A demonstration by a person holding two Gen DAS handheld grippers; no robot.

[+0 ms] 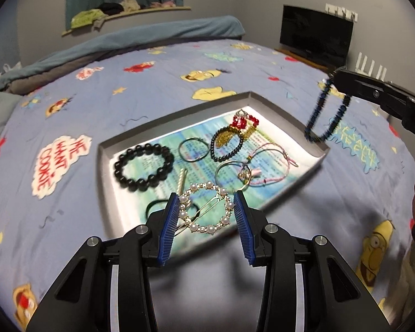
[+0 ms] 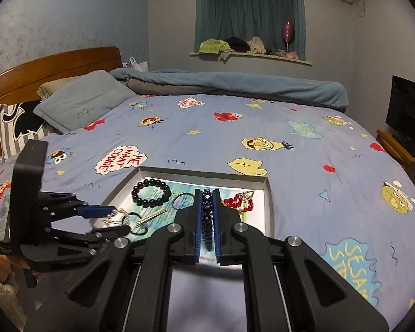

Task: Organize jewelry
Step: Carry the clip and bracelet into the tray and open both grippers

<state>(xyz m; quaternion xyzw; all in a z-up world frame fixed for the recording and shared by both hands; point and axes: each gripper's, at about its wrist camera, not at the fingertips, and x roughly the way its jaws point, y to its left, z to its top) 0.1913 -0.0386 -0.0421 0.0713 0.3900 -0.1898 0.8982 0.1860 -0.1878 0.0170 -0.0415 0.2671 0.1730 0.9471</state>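
Up close, the left wrist view is showing the left gripper (image 1: 206,207) pinching a round pearl hair clip (image 1: 206,207) between its blue pads, the ring facing the camera with its gold bar running on a slant from lower left to upper right. Only this view is showing the blue bead bracelet (image 1: 325,113) as a whole loop, hanging from the right gripper (image 1: 335,78) above the far right corner of the tray (image 1: 103,166), its long axis running downward. The right wrist view is showing that bracelet (image 2: 207,215) only as a line of beads squeezed between jaws pressed nearly together, running straight away from the camera. It is also showing the left gripper (image 2: 112,218) from the side, with the clip (image 2: 116,217) edge-on. Both views are showing the tray lying on the cartoon bedspread (image 2: 304,149), holding a black bead bracelet (image 1: 142,167) and red beads (image 2: 238,203).
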